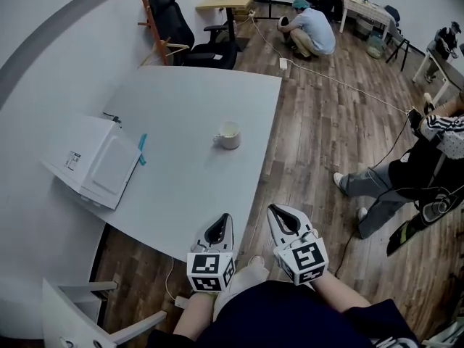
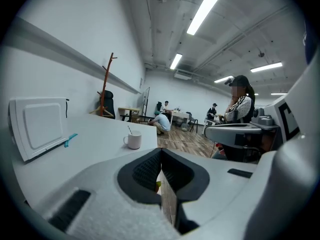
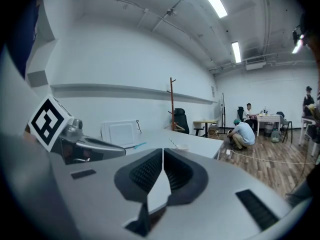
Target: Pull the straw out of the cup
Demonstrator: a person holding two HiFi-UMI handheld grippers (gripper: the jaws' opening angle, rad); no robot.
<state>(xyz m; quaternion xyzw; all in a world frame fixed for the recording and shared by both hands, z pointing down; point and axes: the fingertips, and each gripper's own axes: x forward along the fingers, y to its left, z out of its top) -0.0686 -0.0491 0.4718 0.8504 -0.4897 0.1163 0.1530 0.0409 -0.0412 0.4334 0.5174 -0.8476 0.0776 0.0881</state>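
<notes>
both the left gripper (image 1: 222,219) and right gripper (image 1: 278,211) have jaws pressed together, empty, well apart from the cup (image 1: 229,135).

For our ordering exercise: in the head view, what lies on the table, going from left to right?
white box → small teal object → white cup
</notes>
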